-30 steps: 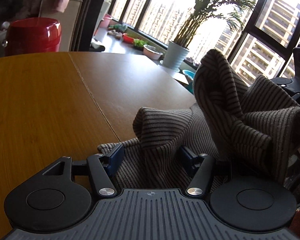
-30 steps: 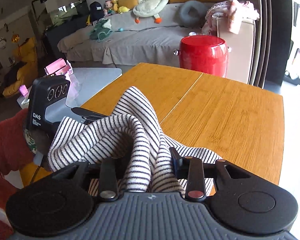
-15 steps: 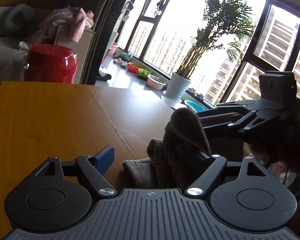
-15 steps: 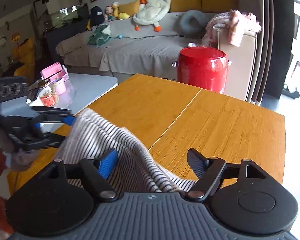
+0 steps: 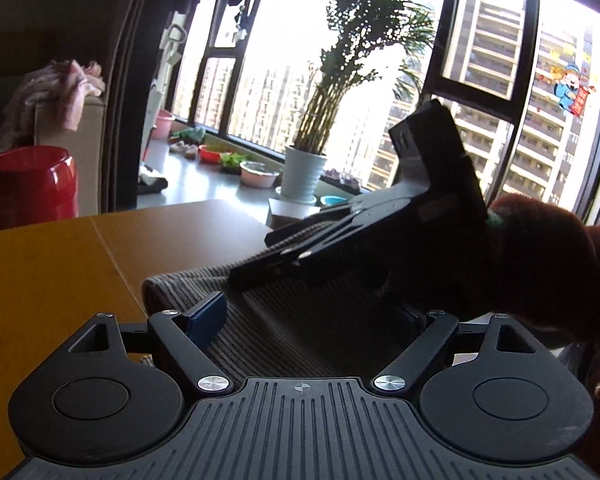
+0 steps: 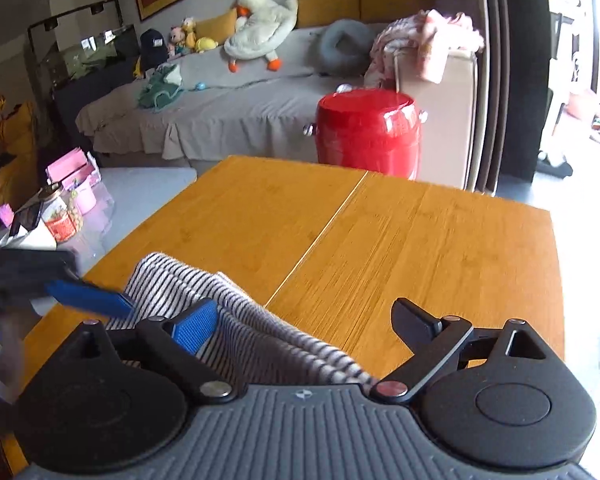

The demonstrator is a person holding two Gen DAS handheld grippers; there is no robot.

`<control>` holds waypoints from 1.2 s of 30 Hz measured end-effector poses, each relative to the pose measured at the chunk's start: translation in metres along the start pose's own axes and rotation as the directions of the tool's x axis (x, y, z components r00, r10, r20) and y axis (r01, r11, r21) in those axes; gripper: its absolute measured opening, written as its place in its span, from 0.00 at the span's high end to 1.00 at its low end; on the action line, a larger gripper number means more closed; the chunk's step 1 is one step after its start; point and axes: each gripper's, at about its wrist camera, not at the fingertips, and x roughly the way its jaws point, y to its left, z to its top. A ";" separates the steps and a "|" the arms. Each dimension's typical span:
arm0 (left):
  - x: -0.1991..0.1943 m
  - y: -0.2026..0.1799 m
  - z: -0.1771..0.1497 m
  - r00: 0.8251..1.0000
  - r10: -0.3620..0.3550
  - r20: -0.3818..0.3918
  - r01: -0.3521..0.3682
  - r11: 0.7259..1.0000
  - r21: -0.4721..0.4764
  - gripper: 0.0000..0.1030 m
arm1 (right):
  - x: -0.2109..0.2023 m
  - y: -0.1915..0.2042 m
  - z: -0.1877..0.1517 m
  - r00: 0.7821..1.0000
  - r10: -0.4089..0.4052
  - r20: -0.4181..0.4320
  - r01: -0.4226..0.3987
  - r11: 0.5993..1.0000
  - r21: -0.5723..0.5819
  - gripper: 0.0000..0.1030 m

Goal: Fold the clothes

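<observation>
The left gripper (image 5: 312, 316) stands wide apart over the striped garment (image 5: 284, 320), which lies flat on the wooden table (image 5: 52, 272) directly under and ahead of its fingers; neither pad presses the cloth. Just beyond it, slanting down from the right, the right gripper (image 5: 256, 276) blocks the view of the garment's far side, held by a red-sleeved arm (image 5: 540, 248). A potted palm (image 5: 304, 172) stands well beyond, at the window.

The right gripper's jaws are opening (nothing pinched), with the cloth's folded edge lying below its left finger (image 6: 194, 328) and bare table ahead of the right one. A red stool (image 6: 368, 132) sits past the table's far edge; the left gripper's blue pad (image 6: 88, 300) pokes in from the left.
</observation>
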 end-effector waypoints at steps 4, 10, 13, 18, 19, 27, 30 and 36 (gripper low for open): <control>0.024 0.014 -0.001 0.998 0.051 -0.043 -0.053 0.997 -0.052 0.16 | -0.044 0.001 0.001 0.989 -0.060 0.136 0.062 0.998 -0.007 0.10; 0.030 0.027 -0.010 0.995 0.073 -0.073 -0.078 0.995 -0.068 0.16 | -0.071 -0.001 -0.010 0.977 0.022 0.212 -0.035 0.998 0.058 0.48; 0.030 0.027 -0.015 0.993 0.082 -0.082 -0.087 0.994 -0.067 0.15 | -0.031 -0.014 -0.026 0.992 -0.009 0.122 -0.009 0.989 0.146 0.48; 0.028 0.029 -0.019 0.991 0.092 -0.096 -0.099 0.992 -0.074 0.15 | 0.019 -0.044 -0.045 0.999 -0.023 0.043 0.009 0.957 0.291 0.34; 0.028 0.030 -0.020 0.991 0.090 -0.096 -0.097 0.992 -0.078 0.15 | 0.020 -0.044 -0.045 0.999 -0.019 0.044 0.005 0.957 0.289 0.34; 0.004 0.019 0.000 0.997 0.072 -0.013 -0.073 0.996 -0.058 0.14 | 0.018 -0.038 -0.049 0.998 -0.054 0.039 0.043 0.970 0.240 0.32; -0.009 0.013 0.014 0.999 0.022 0.050 -0.020 0.999 -0.037 0.15 | 0.019 -0.032 -0.048 0.997 -0.075 0.036 0.066 0.976 0.209 0.31; 0.029 0.021 -0.003 0.997 -0.037 -0.075 0.032 0.998 -0.058 0.15 | 0.007 -0.023 -0.041 0.993 -0.116 0.036 0.109 0.983 0.147 0.28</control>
